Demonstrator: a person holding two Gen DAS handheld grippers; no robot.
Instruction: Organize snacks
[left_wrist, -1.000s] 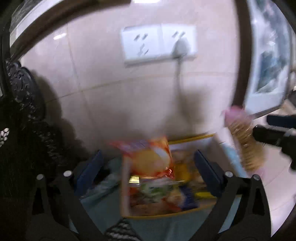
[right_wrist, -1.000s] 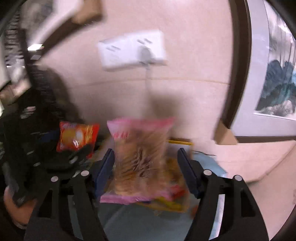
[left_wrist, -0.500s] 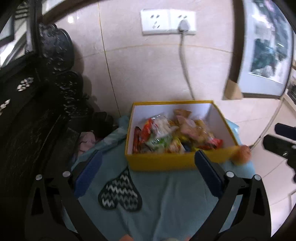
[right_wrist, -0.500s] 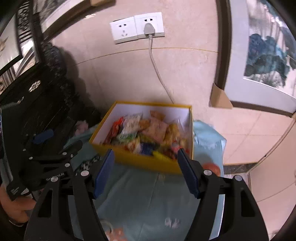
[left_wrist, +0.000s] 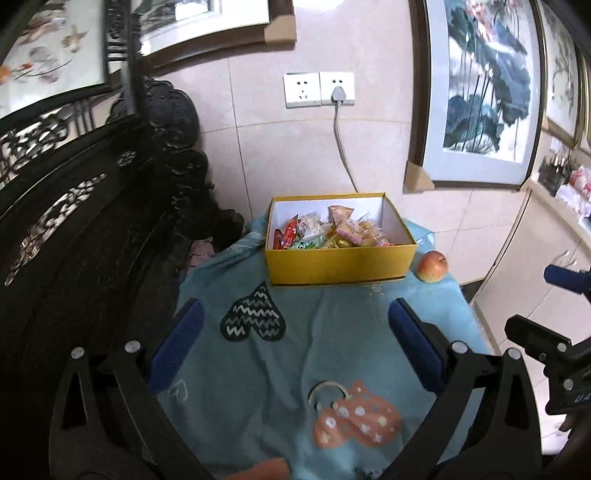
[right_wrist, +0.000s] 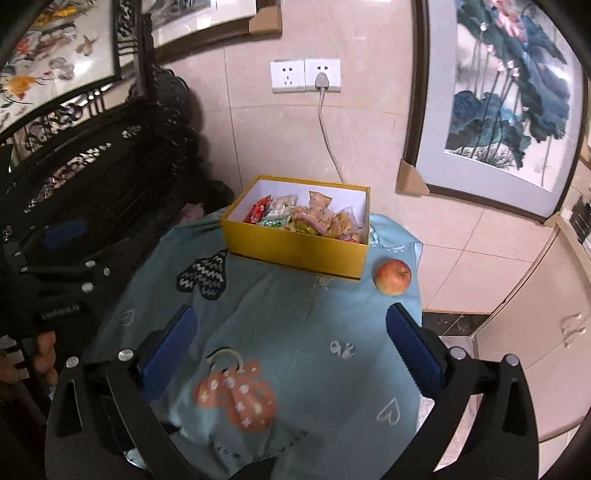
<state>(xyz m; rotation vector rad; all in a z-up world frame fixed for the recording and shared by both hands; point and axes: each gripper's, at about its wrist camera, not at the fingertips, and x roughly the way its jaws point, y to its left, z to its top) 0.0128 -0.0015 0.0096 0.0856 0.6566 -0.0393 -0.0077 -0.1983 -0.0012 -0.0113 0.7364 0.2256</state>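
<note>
1. Left wrist view: the left gripper (left_wrist: 295, 343) stands with its jaws wide apart and nothing between them. Ahead of the jaws, roughly centred between their lines, sits the yellow box (left_wrist: 338, 264) on the teal cloth (left_wrist: 332, 332), open side up.
2. The box's long axis runs across the jaw line, its front wall facing the camera. That wall hides the lower part of the snack packets (left_wrist: 325, 232); their labels are too small to read.
3. An apple (left_wrist: 431, 266) lies just beside the box's right front corner, ahead of the right-hand finger. The right gripper (left_wrist: 554, 354) shows only in part at the frame edge, beyond that finger.
4. A peach mitten print (left_wrist: 354, 417) on the cloth lies between the jaws, near the camera.
5. Right wrist view: the right gripper (right_wrist: 290, 343) also has its jaws wide and bare.
6. Here the yellow box (right_wrist: 295, 247) lies ahead, slightly toward the left-hand finger, its long axis slanting from far left to near right. The snack packets (right_wrist: 310, 218) fill it, their lower parts hidden by the near wall.
7. The apple (right_wrist: 393, 277) rests ahead of the right-hand finger, close to the box corner.
8. The left gripper (right_wrist: 55, 266) is dark against the carved furniture (right_wrist: 92, 166), so its jaws are hard to make out there.
</note>
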